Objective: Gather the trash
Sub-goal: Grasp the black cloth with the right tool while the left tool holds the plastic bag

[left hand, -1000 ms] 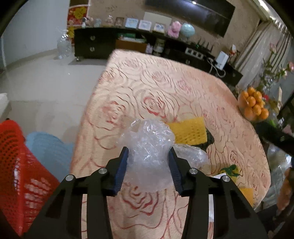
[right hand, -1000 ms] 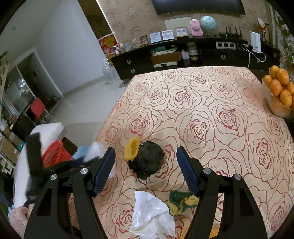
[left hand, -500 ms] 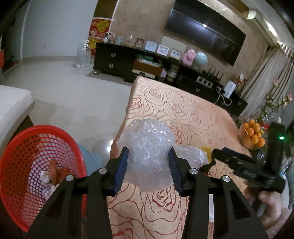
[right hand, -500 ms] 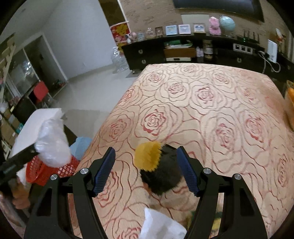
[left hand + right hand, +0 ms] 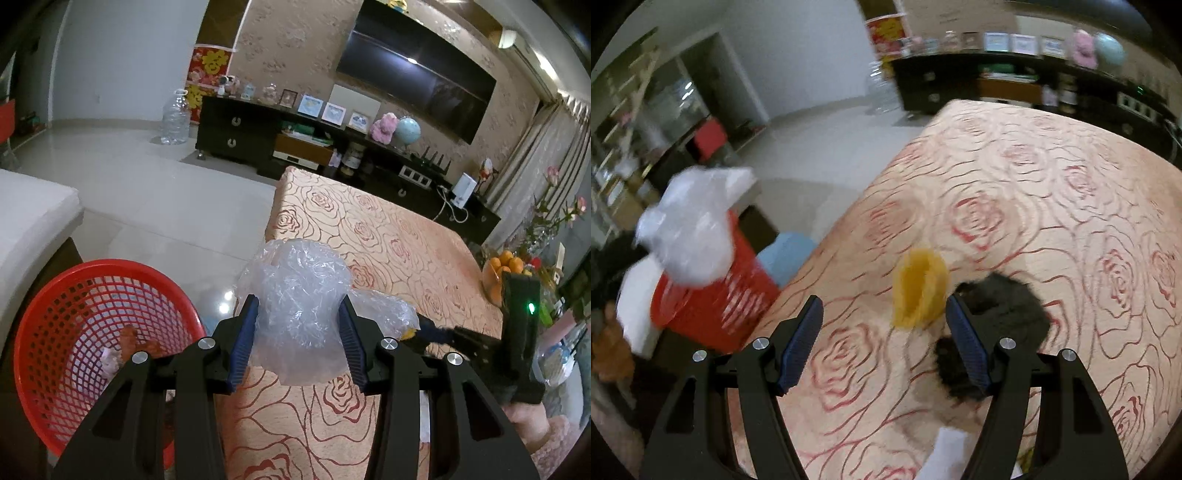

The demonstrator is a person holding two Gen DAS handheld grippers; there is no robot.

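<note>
My left gripper point(image 5: 297, 328) is shut on a crumpled clear plastic bag point(image 5: 295, 299) and holds it in the air over the table's left edge, to the right of the red mesh basket point(image 5: 74, 332). The basket holds some scraps. In the right wrist view the bag point(image 5: 690, 229) hangs over the red basket point(image 5: 713, 306). My right gripper point(image 5: 884, 347) is open above the table, with a yellow foam net point(image 5: 918, 291) between its fingers and a black crumpled bag point(image 5: 1001, 314) at the right finger.
The table has a rose-patterned cloth point(image 5: 388, 243). A white tissue point(image 5: 945, 454) lies near the front edge. A bowl of oranges point(image 5: 502, 273) stands at the right. A light blue stool point(image 5: 786, 254) and a white sofa edge point(image 5: 33, 221) stand beside the basket.
My left gripper has carried the plastic bag leftward off the table toward the red basket. My right gripper has moved down and closer to the yellow net and black bag.
</note>
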